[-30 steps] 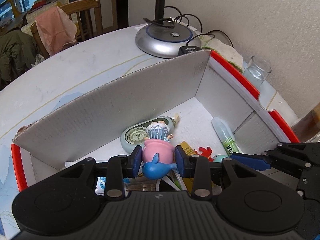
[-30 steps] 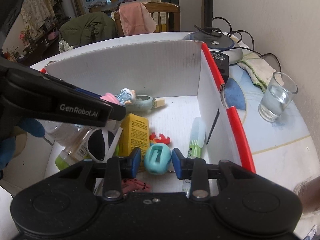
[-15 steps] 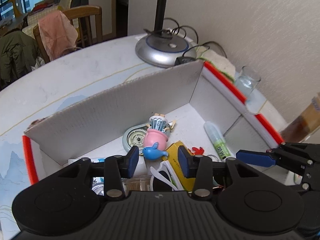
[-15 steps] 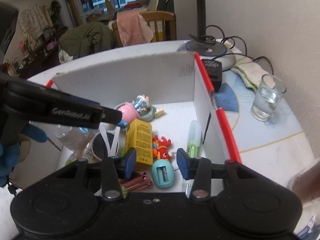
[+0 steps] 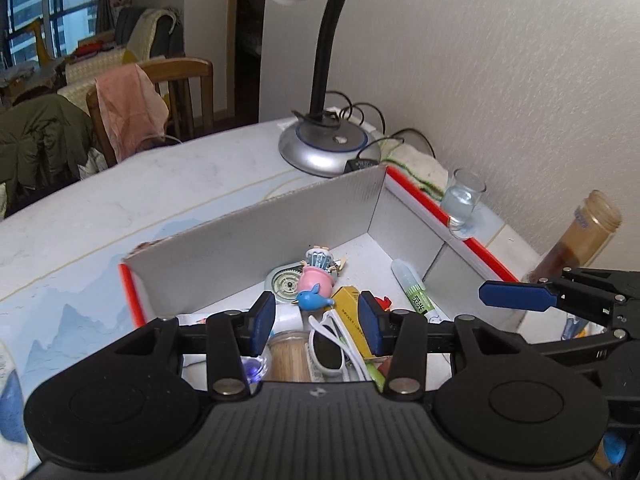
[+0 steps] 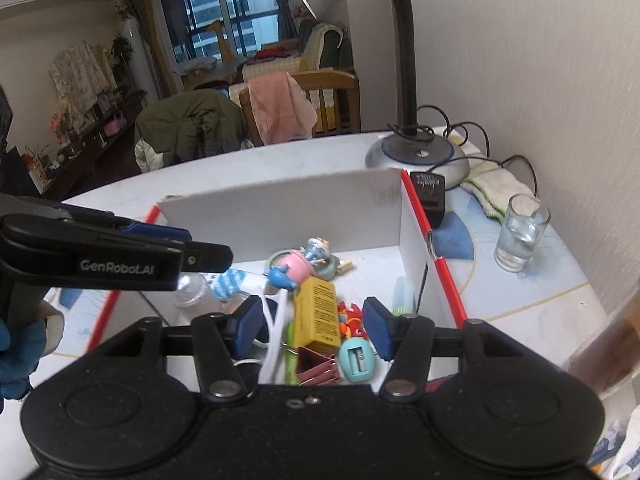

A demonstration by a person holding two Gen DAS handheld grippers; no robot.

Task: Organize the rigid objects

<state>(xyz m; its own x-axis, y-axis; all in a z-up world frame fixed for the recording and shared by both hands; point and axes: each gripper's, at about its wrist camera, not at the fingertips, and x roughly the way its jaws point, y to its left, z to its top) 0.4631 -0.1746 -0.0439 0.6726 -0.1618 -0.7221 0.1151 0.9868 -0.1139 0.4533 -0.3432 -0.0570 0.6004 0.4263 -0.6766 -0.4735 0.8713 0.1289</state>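
Looking down the left wrist cam: left gripper (image 5: 316, 322) hangs above the white cardboard box (image 5: 256, 236), jaws apart w/ nothing between the pads; they've just been opening. The pink-and-blue figurine (image 5: 314, 288) lies inside the box, against a round grey-green gadget (image 5: 284, 284). Next to it: yellow carton (image 5: 352, 314), white sunglasses (image 5: 332, 342), green-capped glue stick (image 5: 412, 292). Right gripper's blue pad (image 5: 516, 296) pokes in from the right edge. Behind the box, lamp base (image 5: 328, 146) and a glass of water (image 5: 462, 200) on the table.

Right wrist cam: right gripper (image 6: 314, 326) also over the box (image 6: 280, 212), jaws spread fairly wide & empty, just been opening too. Teal pencil sharpener (image 6: 357, 360) sits on the box floor below, clear of both pads, beside pink binder clips (image 6: 316, 364) and the yellow carton (image 6: 318, 310). A red toy (image 6: 350, 318), prob. a crab, is blurred. Left gripper's arm (image 6: 120, 256) crosses at left, held by a blue-gloved hand (image 6: 20, 344).
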